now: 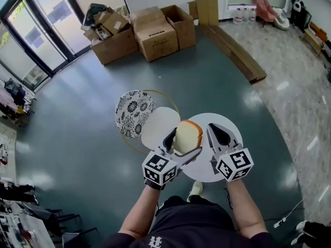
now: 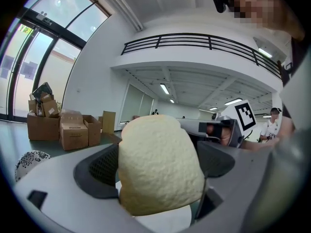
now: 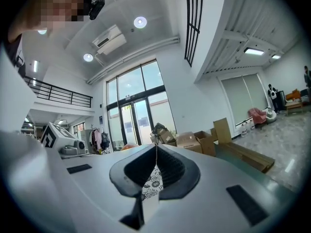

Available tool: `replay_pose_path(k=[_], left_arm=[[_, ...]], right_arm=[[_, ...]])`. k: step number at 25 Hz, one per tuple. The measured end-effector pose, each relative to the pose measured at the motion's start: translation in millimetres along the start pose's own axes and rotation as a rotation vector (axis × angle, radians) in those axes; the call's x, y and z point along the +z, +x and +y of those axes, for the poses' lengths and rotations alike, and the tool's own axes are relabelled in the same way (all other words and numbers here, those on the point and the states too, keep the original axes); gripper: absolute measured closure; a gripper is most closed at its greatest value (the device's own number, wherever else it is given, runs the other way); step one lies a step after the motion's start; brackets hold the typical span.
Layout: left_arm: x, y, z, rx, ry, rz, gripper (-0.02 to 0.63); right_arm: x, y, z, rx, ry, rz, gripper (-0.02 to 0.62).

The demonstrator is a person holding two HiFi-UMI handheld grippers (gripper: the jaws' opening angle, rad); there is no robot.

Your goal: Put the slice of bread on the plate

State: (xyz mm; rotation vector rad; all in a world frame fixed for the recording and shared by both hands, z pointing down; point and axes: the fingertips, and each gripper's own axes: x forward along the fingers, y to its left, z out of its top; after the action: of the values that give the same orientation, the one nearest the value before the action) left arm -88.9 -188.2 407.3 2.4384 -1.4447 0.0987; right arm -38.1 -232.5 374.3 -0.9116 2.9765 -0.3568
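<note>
A thick slice of bread (image 1: pixel 188 134), pale with a tan crust, hangs upright in my left gripper (image 1: pixel 182 143), which is shut on it. In the left gripper view the bread (image 2: pixel 158 164) fills the space between the dark pads. It hovers between a plain white plate (image 1: pixel 156 126) on its left and a round white tabletop (image 1: pixel 227 124). My right gripper (image 1: pixel 216 132) is just right of the bread over that tabletop. Its jaws are shut with nothing in them (image 3: pixel 155 152).
A black-and-white patterned plate (image 1: pixel 133 112) lies beside the white plate inside a thin gold ring (image 1: pixel 173 103). Cardboard boxes (image 1: pixel 150 32) and long planks (image 1: pixel 235 50) lie far off on the dark green floor. Glass doors (image 1: pixel 44 25) stand at the left.
</note>
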Motion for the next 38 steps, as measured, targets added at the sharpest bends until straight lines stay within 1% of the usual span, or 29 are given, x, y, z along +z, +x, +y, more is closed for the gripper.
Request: replay_pose_path(k=[4,8,12,18,27,34,38], left_arm=[[-13,17,17,0.016,-0.006,0.035,0.097],[-16,32,33,0.009,-0.007,0.051,0.097],[-32,46,49,-0.017,-0.006,0.085,0.097],[-66,71,72,-0.047,0.016,0.137,0.097],[-135,100,104,-0.061,0.019,0.217,0.097],[-200,121,126,-0.056,0.03,0.322,0.097],[-228,131,135,-0.059,0.028,0.369,0.097]], right_arm=[[-13,15,-16,0.006,0.022,0.021,0.588],[-21,32,-27,-0.002,0.036,0.035,0.588],[-33,46,-37,-0.031,0.046,0.044,0.589],[-65,55,-58,-0.088,0.063,0.061,0.588],[-123,74,-81,-0.134,0.089,0.079,0.588],[-166,82,-101,-0.164,0.108,0.107,0.588],[-189,85,-111,-0.177,0.122,0.123,0.588]])
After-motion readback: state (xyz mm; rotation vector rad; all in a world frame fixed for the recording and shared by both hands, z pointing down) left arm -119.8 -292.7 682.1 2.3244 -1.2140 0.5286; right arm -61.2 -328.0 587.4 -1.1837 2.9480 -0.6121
